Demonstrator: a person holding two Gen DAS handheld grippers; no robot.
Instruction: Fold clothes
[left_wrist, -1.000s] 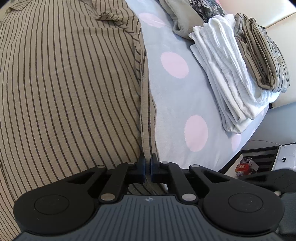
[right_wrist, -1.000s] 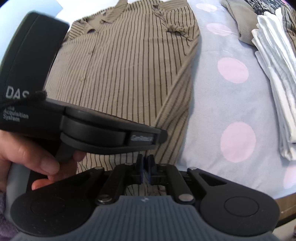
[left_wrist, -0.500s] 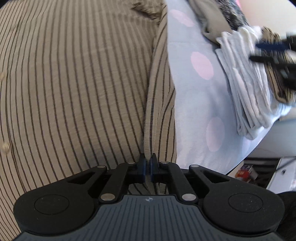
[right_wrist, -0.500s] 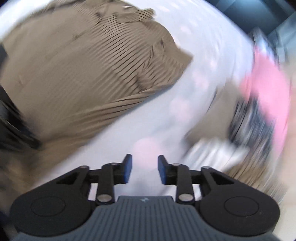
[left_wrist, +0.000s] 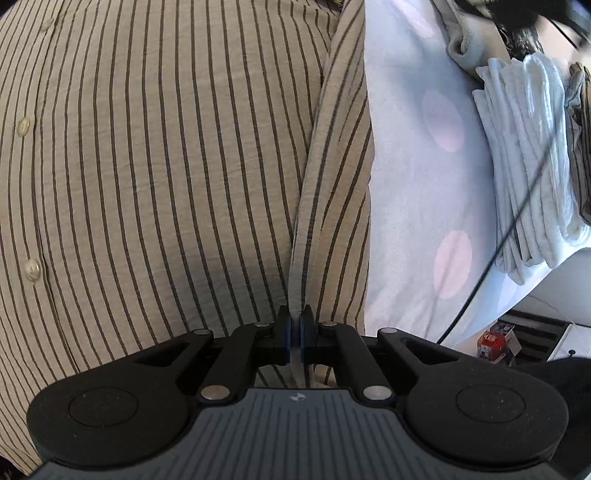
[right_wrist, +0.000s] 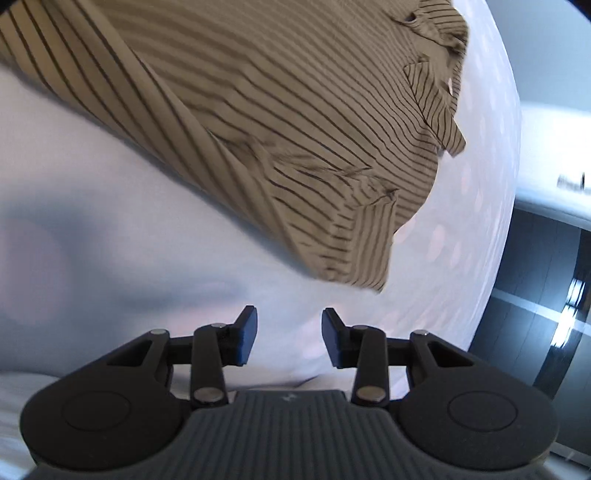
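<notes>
A bed under a pale blue sheet (left_wrist: 402, 206) with pink dots is carrying everything here. The striped shirt (left_wrist: 166, 177) is lying flat on it, filling the left and centre of the left wrist view, its stripes and long axis running from the bottom of the frame up toward the top; two buttons are showing at the left edge. A sleeve (left_wrist: 332, 192) is lying folded along the shirt's right side, parallel to the stripes. The left tongs (left_wrist: 295, 334) are pressed together at bottom centre, pinching the fabric along the seam between body and sleeve. A stack of folded white clothes (left_wrist: 528, 158) is sitting at the right edge of that view, well apart from the shirt. In the right wrist view the shirt is stretching across the upper half, and the right tongs (right_wrist: 289, 338) are spreading over bare sheet at bottom centre, nothing between them.
</notes>
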